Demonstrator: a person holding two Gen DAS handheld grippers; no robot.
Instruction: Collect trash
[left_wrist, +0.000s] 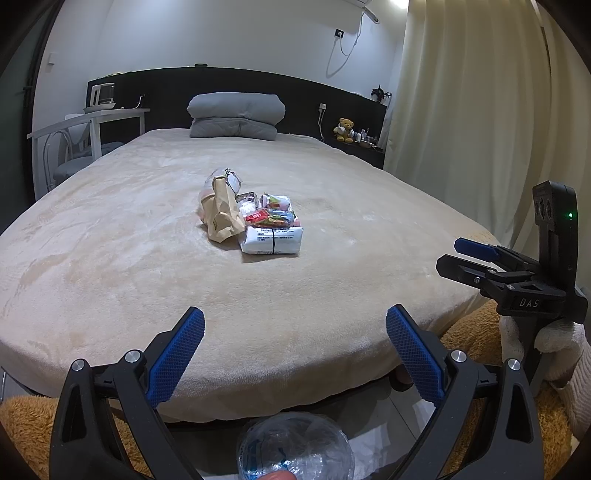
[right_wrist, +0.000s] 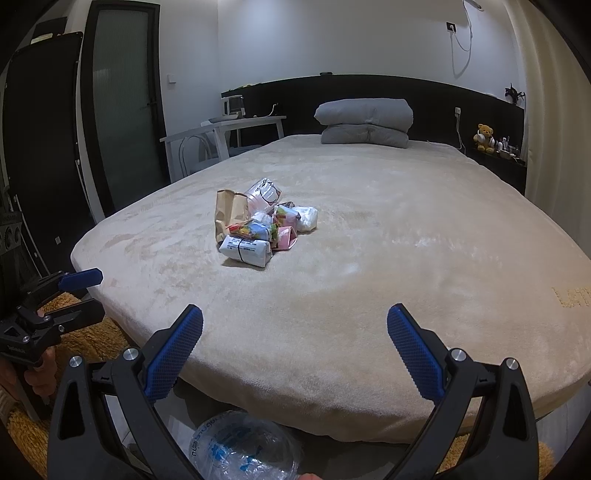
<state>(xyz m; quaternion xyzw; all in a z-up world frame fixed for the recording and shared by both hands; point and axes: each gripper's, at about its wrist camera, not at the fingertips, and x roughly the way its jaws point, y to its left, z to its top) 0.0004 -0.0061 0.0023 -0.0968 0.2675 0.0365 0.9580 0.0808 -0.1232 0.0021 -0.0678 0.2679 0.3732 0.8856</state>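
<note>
Both my left claw and right claw hang spread and empty at the foot of the bed. The trash pile sits mid-bed: light, crinkly wrappers, I judge; I'd pinch the paper bag by its crumpled top.

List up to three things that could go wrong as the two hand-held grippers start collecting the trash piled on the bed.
1. The trash pile sits mid-bed, far from both open grippers, the left hand-held gripper and right hand-held gripper; a long reach may be needed.
2. The pieces overlap, so lifting the brown paper bag could scatter the small wrappers.
3. The soft blanket might get pinched with a wrapper.
</note>
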